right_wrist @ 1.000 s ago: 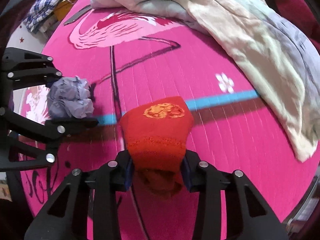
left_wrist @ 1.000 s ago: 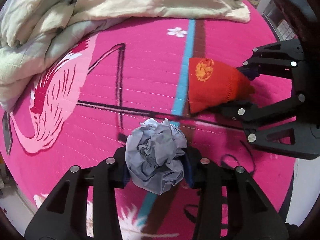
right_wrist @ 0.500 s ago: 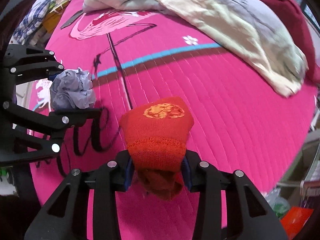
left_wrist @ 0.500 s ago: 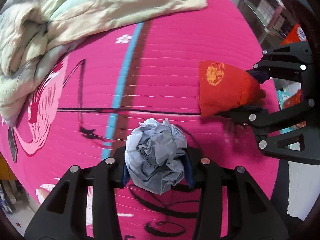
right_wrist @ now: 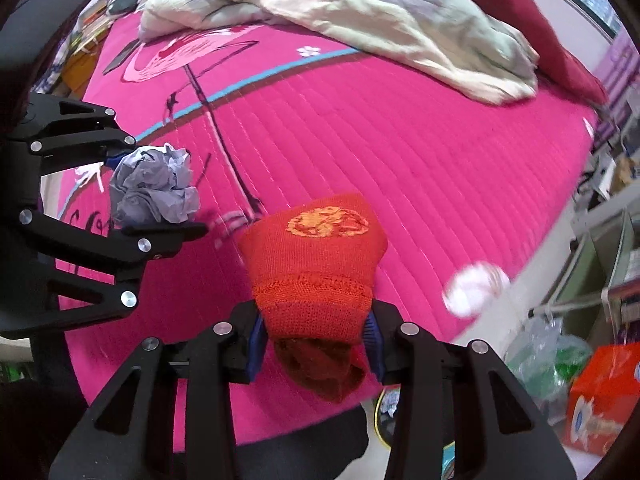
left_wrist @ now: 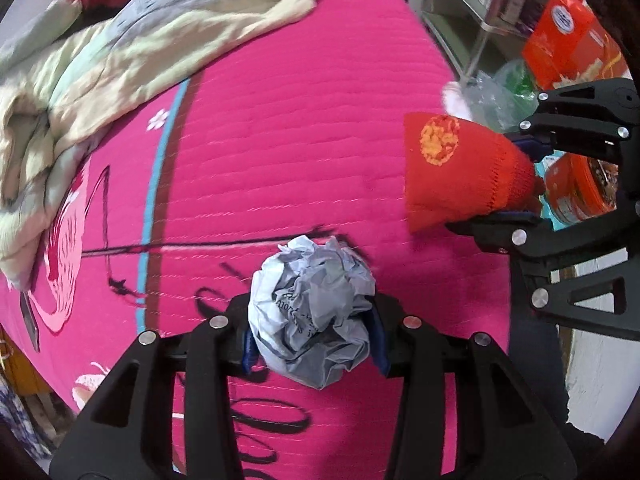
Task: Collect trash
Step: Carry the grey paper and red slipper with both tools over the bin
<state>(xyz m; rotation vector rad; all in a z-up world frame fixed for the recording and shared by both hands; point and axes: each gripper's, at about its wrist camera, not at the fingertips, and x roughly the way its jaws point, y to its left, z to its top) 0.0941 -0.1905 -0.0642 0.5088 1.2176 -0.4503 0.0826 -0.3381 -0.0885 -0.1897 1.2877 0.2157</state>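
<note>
Both tools carry their catch above the pink bed.

Nearest in the left wrist view, the left tool point(left_wrist: 312, 334) is closed tight on a crumpled grey paper ball point(left_wrist: 310, 312), roundish with no clear long axis, some printed text showing on its creases. In the right wrist view, the right tool point(right_wrist: 314, 344) is clamped on a red knitted sock point(right_wrist: 316, 268) at its ribbed band; the sock's long axis runs along the fingers, its wide end with the orange emblem pointing forward, away from the camera, and a darker bunched end hanging below the pads. Both items hang over the pink flamingo bedspread point(right_wrist: 400, 152). Farther off, a rumpled pale quilt point(right_wrist: 380, 20) lies on the bed. Beside the bed, clear plastic bags point(right_wrist: 548, 352) and an orange box point(right_wrist: 600, 404) sit on the floor.
</note>
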